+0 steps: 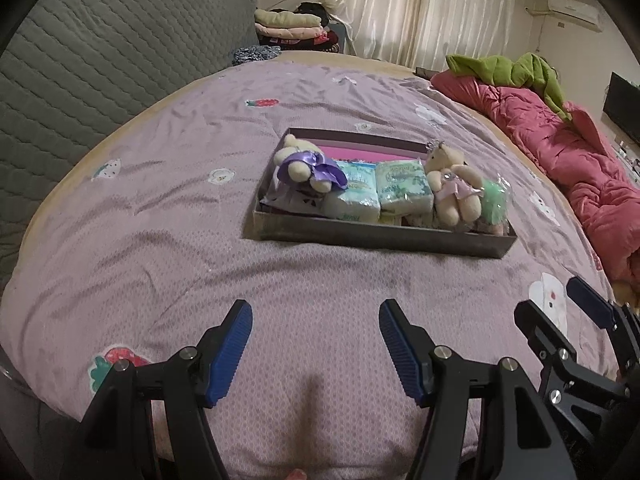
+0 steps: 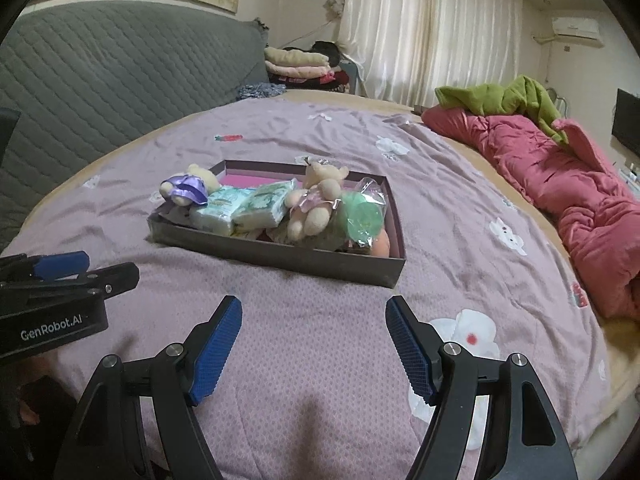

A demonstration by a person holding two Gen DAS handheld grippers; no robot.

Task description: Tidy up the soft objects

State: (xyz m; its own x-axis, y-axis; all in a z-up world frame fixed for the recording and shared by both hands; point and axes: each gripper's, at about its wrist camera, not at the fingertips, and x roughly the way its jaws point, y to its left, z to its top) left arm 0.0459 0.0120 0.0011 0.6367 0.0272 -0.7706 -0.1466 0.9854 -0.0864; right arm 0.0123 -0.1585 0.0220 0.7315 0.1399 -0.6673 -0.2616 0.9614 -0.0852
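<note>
A shallow dark box (image 1: 380,238) (image 2: 280,258) lies on the purple bedspread. In it are a teddy bear in a purple dress (image 1: 304,166) (image 2: 188,190), two tissue packs (image 1: 380,190) (image 2: 244,206), a teddy bear in a pink dress (image 1: 452,184) (image 2: 316,204) and a green item in clear wrap (image 1: 496,200) (image 2: 360,216). My left gripper (image 1: 316,344) is open and empty, well short of the box. My right gripper (image 2: 314,344) is open and empty, also short of it. Each gripper shows at the edge of the other's view (image 1: 576,320) (image 2: 76,272).
A red quilt (image 1: 560,160) (image 2: 560,184) with a green cloth (image 1: 516,70) (image 2: 500,98) lies along the bed's right side. A grey padded headboard (image 1: 100,60) (image 2: 112,64) stands at left. Folded clothes (image 1: 288,26) (image 2: 298,64) are stacked beyond the bed.
</note>
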